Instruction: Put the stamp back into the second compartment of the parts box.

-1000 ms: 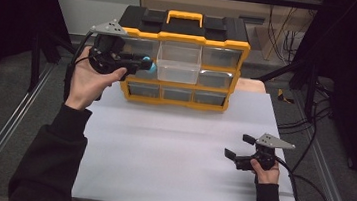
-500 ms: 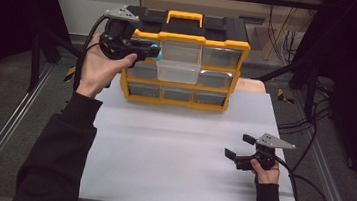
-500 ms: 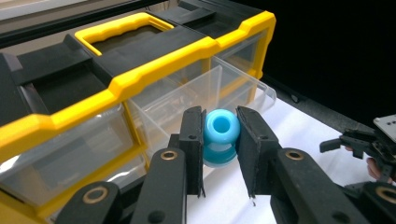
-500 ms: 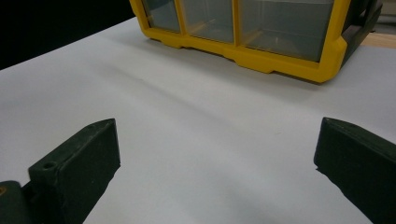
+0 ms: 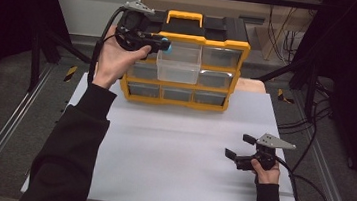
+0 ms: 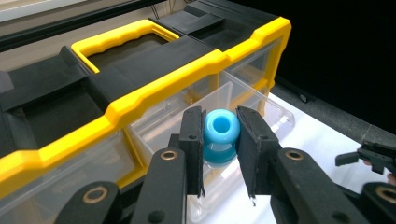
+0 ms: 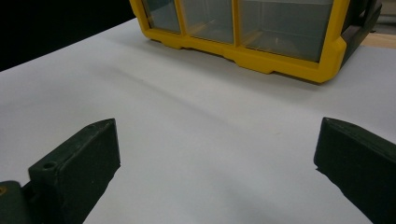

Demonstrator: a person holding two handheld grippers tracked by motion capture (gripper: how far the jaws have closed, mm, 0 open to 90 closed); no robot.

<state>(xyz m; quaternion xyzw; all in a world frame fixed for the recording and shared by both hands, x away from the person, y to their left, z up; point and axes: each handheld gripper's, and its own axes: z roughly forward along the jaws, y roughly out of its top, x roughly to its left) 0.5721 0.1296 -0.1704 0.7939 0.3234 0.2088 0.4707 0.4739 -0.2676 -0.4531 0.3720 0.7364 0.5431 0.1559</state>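
The left gripper [image 6: 219, 140] has risen from beside the organizer [image 5: 185, 61] at the worktop's [image 5: 171, 150] far edge and now holds the blue spool [image 6: 220, 135] tight above the pulled-out drawer [image 5: 179, 63]. Likely a drop comes next. The right gripper [image 5: 242, 148] rests open near the right edge.

The setting looks like a lab or recording workspace. A white bench [image 5: 171, 150] stands inside a frame of metal rails [image 5: 2, 127], with black curtains [image 5: 3, 22] to both sides. Loose cables [image 5: 288, 39] hang behind it, hazard tape [image 5: 70, 72] marks the grey floor [image 5: 12, 83], and a yellow-and-black parts organizer [image 5: 186, 56] sits on the bench.
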